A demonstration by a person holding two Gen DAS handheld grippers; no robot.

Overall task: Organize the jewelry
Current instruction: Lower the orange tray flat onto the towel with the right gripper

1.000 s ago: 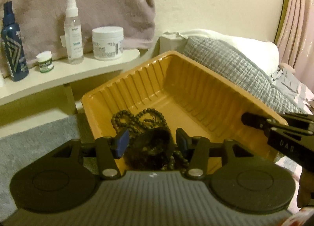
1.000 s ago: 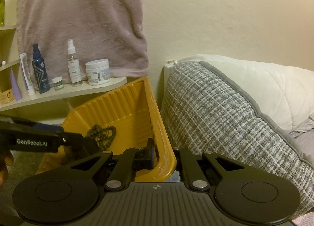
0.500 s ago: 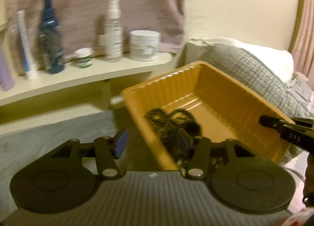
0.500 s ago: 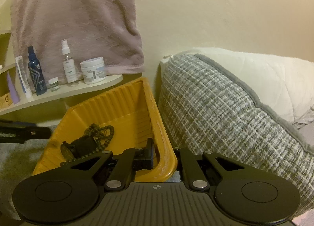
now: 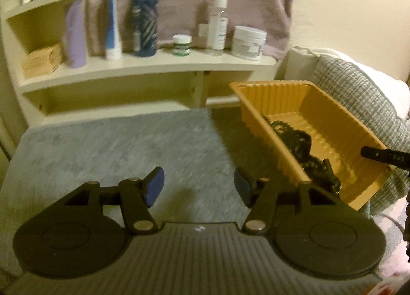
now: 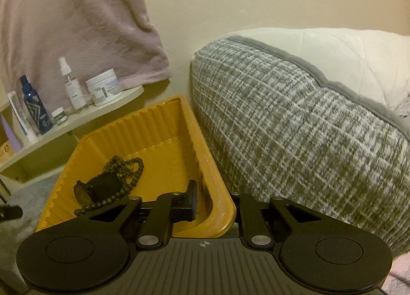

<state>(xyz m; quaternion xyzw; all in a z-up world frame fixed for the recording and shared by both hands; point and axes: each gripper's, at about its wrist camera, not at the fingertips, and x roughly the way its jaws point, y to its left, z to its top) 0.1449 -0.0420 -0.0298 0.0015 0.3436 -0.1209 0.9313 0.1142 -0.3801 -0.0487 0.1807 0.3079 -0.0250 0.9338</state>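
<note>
The tray (image 6: pixel 159 126) leans on the pillow (image 6: pixel 294 120), my right gripper (image 6: pixel 214 208) clamped on its near corner. Beads (image 6: pixel 115 179) lie inside, right of my left gripper (image 5: pixel 198 187), which is spread and empty.

The left gripper (image 5: pixel 199 188) is built of matte black linkages on a ribbed grey body, joined by silver rivets, with blue pads (image 5: pixel 153 187) lining its fingers. Round black discs flank the right gripper (image 6: pixel 214 202), which is all black.
</note>
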